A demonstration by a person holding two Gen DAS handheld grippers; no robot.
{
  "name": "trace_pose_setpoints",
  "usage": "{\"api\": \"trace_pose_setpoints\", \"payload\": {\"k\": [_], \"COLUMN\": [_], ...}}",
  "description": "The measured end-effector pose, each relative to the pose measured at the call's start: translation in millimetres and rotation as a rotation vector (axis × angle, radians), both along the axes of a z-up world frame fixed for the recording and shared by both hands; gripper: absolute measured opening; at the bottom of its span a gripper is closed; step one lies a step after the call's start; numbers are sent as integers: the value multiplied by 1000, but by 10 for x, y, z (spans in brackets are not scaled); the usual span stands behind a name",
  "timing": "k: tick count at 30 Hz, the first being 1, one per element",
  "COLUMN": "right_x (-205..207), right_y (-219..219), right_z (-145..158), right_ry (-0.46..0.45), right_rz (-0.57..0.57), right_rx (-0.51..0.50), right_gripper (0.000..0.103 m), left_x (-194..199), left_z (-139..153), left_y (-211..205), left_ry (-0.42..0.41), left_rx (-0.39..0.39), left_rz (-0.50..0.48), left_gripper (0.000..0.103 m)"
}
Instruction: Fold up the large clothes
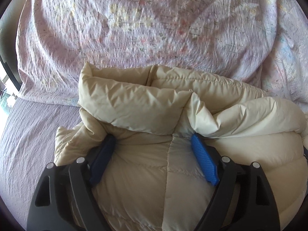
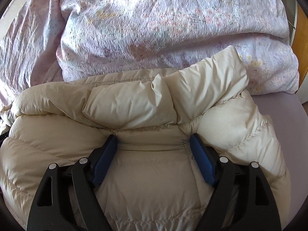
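A cream puffer jacket [image 1: 134,100] lies bunched on the bed, its collar end folded over toward the blanket. My left gripper [image 1: 153,137] is pushed down onto the jacket's quilted body, jaws wide. The padding bulges between the blue pads [image 1: 204,159] and the ribbed face of the right pad shows bare. In the right wrist view the same jacket [image 2: 134,104] fills the lower half. My right gripper [image 2: 153,137] stands open over it just below the collar fold, with a flat panel of fabric between its pads [image 2: 105,159].
A crumpled floral pink blanket [image 1: 134,28] [image 2: 154,28] is heaped just behind the jacket. A lilac bed sheet [image 1: 28,134] [image 2: 292,134] shows beside the jacket. A dark window frame [image 1: 9,71] is at the far left, wooden furniture [image 2: 300,57] at the far right.
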State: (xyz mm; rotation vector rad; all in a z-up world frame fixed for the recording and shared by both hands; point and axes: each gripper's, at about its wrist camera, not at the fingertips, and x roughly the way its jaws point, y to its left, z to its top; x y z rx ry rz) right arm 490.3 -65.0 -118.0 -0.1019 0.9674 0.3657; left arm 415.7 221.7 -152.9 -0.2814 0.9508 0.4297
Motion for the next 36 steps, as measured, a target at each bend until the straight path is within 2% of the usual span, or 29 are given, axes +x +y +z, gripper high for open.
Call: {"api": "trace_pose_setpoints", "payload": {"k": [7, 14, 21, 25, 29, 32, 36], "right_x": [193, 321, 471, 435, 357, 310, 159], "right_y": [98, 146, 165, -52, -422, -782, -1186], "right_z": [-69, -109, 51, 308, 508, 556, 450], "right_ry": [-3, 15, 124, 111, 108, 149, 255], "right_rz": [3, 9, 21, -40, -119, -186, -261], "right_rx": [7, -8, -63, -43, -21, 16, 92], "right_gripper": [81, 81, 81, 82, 88, 91, 91], "left_x": [-26, -3, -130, -340, -648, -896, -1166], "left_z": [-87, -98, 123, 313, 427, 415, 300], "left_y": [15, -3, 12, -1, 71, 161, 275], "left_ry": [-22, -9, 30, 24, 24, 38, 72], "left_rx": [15, 30, 6, 23, 33, -24, -108], "left_rz": [5, 3, -14, -21, -8, 9, 34], "left_gripper": [84, 85, 85, 85, 85, 85, 85]}}
